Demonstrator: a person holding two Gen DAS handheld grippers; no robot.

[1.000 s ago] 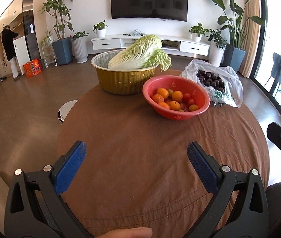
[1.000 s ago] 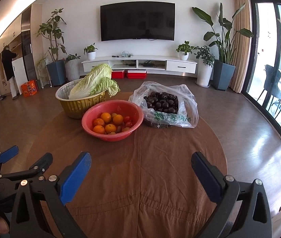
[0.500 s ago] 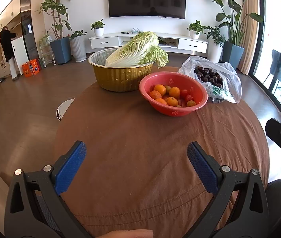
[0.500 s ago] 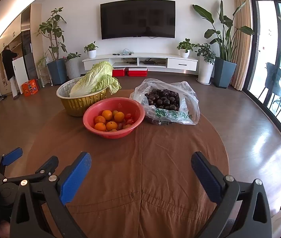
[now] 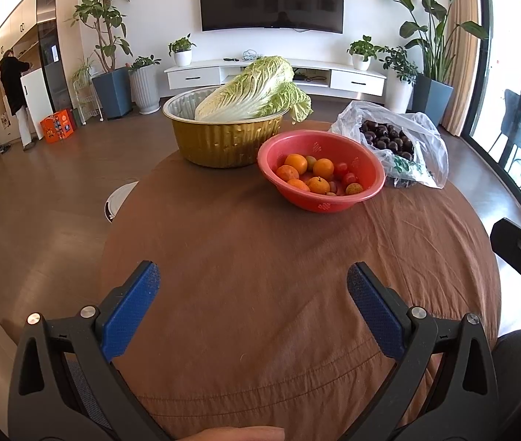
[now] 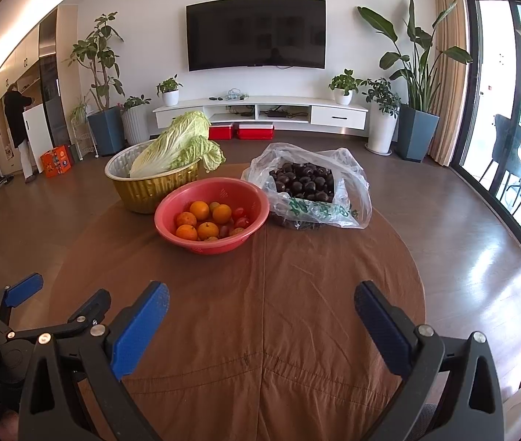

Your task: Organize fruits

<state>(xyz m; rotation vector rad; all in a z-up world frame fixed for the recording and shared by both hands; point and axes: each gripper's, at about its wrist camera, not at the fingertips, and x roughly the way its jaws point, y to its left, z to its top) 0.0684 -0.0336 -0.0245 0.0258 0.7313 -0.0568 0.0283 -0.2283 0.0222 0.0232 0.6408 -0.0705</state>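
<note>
Left hand-held gripper (image 5: pixel 253 286): black frame with blue textured pads, jaws spread wide, nothing between them; it hangs over the near part of the worktop, well apart from the fruit.
Right hand-held gripper (image 6: pixel 260 308): same build, jaws also wide apart and holding nothing, over the near edge of the worktop.
Worktop (image 6: pixel 297 294): round, covered in a brown woven cloth with stitched seams and soft creases.
Fruit bowl: a round red perforated plastic bowl (image 6: pixel 172 226) at mid-worktop, holding smooth orange mandarins (image 6: pixel 200 210) and small glossy red cherry tomatoes (image 6: pixel 239 213) mixed together.
Bagged fruit: a crinkled clear plastic bag with green print (image 6: pixel 348 183) just beside the bowl, mouth open, full of small dark round fruits (image 6: pixel 302 180); what kind, I cannot tell.
Other vessel: a gold ribbed foil basin (image 6: pixel 143 187) behind the bowl, carrying a pale green napa cabbage (image 6: pixel 172 147) lying on its side.
Step in hand: judged only from how things lie, either an approach toward the fruit or a rest after sorting; mixed kinds in one bowl fit both.
Next move calls for: if fruit is to be picked, a gentle, narrow pinch; the round, slick skins would roll, and the tomatoes would bruise easily.
</note>
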